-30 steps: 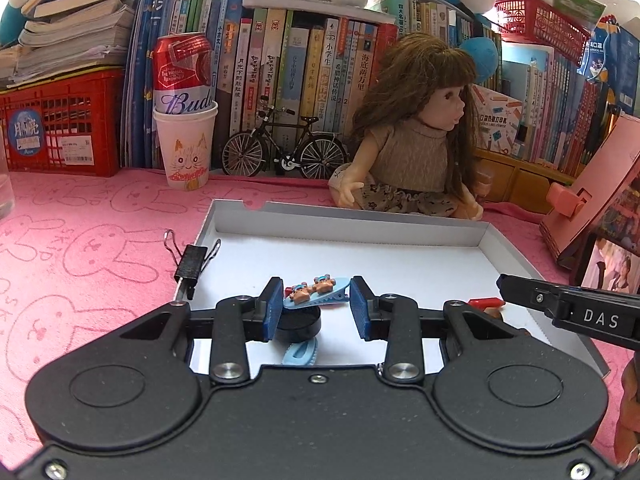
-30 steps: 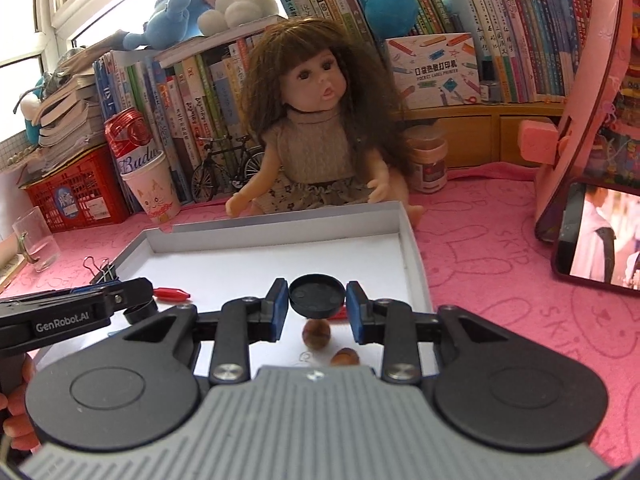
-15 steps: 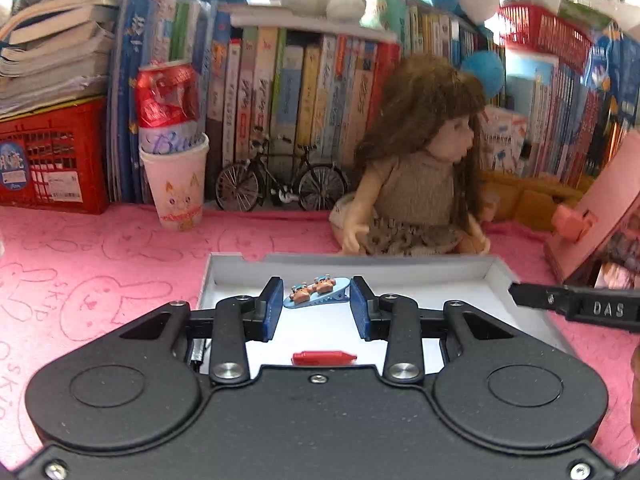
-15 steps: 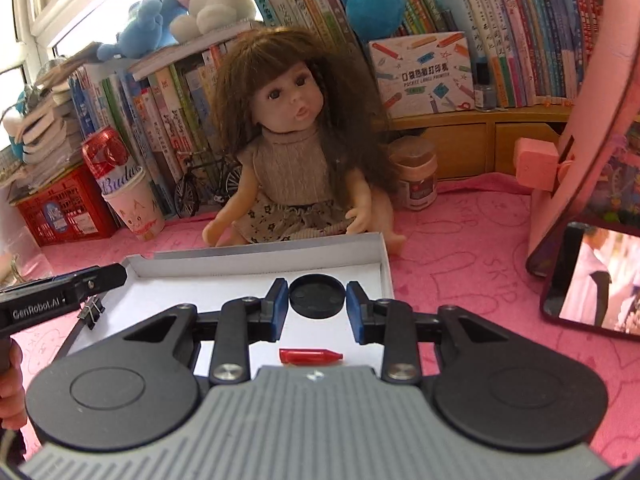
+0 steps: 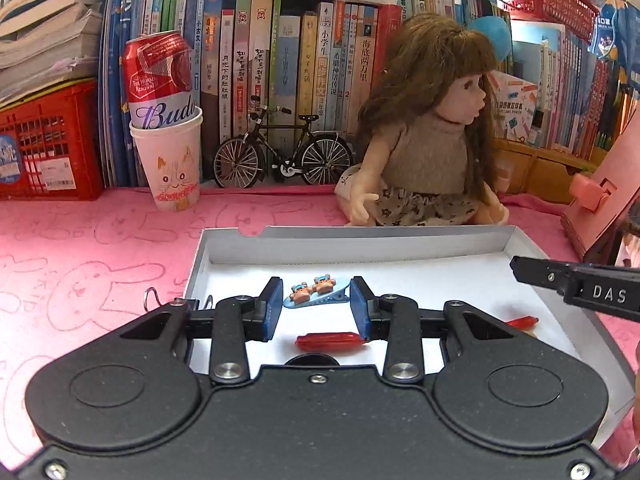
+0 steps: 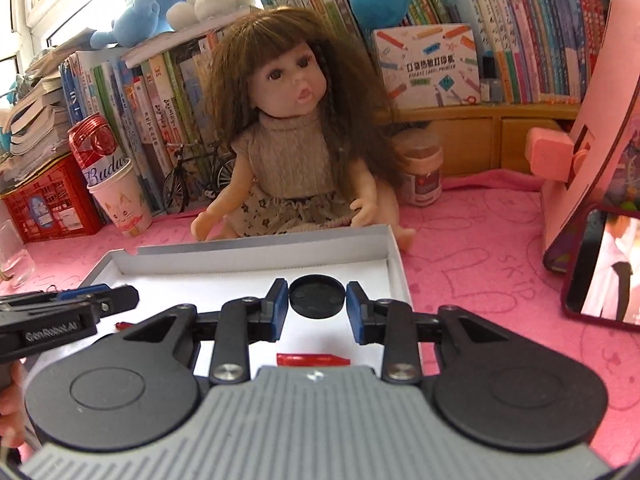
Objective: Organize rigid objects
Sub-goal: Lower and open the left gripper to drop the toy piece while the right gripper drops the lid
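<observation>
Left wrist view: left gripper [image 5: 316, 308] pinches a blue hair clip [image 5: 316, 294] at frame centre, above the white tray [image 5: 360, 240]; a red crayon [image 5: 330, 340] lies just below. The clip sits crosswise between narrow pads, so a jolt could likely twist it loose. Right wrist view: right gripper [image 6: 317, 310] clamps a black round lid [image 6: 317, 295] by its rim, centre frame, over the tray's right part; the smooth edge could slip. Pink rabbit-print cloth [image 6: 480, 264] covers the table; doll [image 6: 296, 152], books and a can-in-cup crowd the top.
</observation>
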Tool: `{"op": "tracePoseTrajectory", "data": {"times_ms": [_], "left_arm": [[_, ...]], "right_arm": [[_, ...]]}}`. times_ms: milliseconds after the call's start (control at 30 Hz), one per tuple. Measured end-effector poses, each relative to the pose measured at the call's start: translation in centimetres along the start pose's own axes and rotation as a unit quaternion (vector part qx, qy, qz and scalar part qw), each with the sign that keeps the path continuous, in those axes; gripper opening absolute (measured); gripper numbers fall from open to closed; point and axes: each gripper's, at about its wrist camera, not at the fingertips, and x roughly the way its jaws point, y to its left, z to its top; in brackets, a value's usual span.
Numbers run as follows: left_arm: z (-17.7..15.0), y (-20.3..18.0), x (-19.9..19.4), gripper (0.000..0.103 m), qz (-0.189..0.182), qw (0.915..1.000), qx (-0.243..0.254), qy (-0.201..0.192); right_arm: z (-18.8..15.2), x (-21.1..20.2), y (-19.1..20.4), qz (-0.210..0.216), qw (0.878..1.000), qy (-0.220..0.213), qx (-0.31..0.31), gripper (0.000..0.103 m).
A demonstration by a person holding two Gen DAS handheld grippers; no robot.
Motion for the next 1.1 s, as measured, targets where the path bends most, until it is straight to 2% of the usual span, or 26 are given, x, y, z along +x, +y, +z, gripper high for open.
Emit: {"op": "tracePoseTrajectory", "data": {"times_ms": [233, 1100], "left_arm": [[0.3, 0.3, 0.4, 0.035, 0.002, 0.9997, -0.009, 0.023], [0.3, 0.5, 1.0, 0.035, 0.009, 0.9983, -0.022, 0.052]], "right_arm": [[0.2, 0.8, 0.7, -0.016, 0.999, 0.036, -0.025, 0.039], [0.3, 1.5, 0.9, -0.031, 0.997, 0.060, -0.032, 0.040]]}}
